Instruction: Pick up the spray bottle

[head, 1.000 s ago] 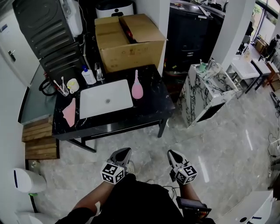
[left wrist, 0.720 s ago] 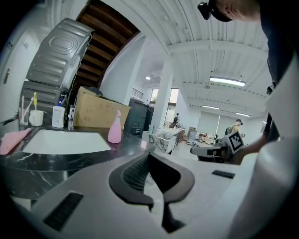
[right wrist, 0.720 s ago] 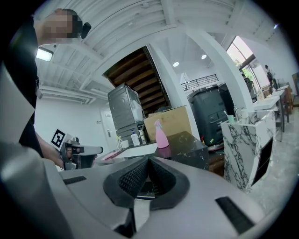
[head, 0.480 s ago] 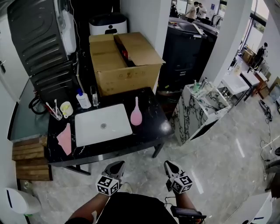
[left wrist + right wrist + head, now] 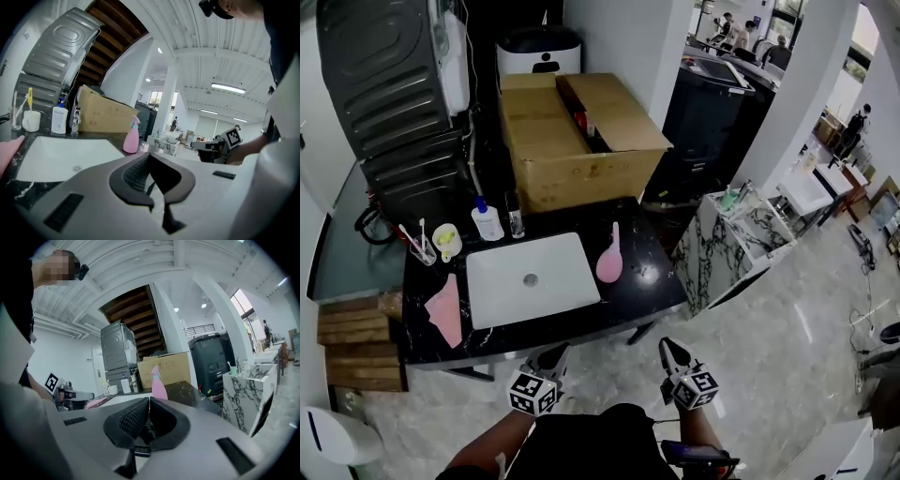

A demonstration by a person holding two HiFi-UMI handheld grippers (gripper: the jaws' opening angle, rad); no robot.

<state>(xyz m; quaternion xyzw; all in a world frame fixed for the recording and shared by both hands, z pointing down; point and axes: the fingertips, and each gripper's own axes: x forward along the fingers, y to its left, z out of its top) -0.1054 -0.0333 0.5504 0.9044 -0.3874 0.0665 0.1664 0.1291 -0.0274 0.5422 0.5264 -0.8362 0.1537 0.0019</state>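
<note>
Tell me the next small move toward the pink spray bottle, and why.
Probably bring the right gripper forward toward the pink spray bottle. The gripper hangs short of the black counter, jaws together and empty, so they must open on the way. The bottle stands upright right of the white sink, on that gripper's side.

Left gripper (image 5: pixel 560 352) and right gripper (image 5: pixel 667 344) point forward, closed.
</note>
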